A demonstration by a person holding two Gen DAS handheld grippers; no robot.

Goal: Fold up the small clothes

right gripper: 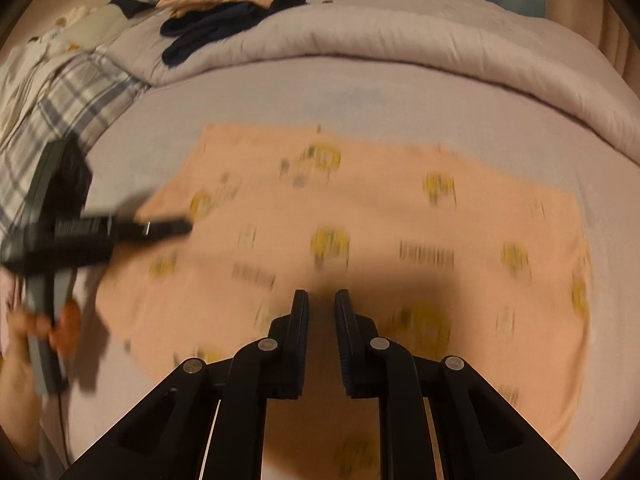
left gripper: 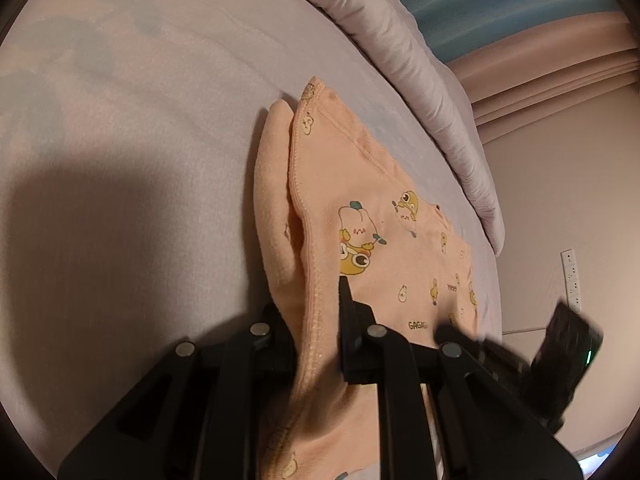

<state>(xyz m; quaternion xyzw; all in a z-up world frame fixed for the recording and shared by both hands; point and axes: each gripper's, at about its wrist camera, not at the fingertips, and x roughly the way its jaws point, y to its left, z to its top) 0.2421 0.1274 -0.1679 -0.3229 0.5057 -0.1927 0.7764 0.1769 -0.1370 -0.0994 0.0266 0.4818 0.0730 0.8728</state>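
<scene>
Left gripper clamps the peach printed garment's hem at 6 o'clock; right gripper narrow, grip unclear; folding barely begun; unfolded clothes pile at 11 o'clock.

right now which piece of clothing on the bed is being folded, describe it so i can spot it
Start from the lilac bed sheet in front of the rolled-back duvet. The garment lies flat in the middle of it, apart from the heap of clothes on the duvet. It is peach fleece printed with small yellow cartoon figures, and the left gripper pinches its stitched edge.
</scene>
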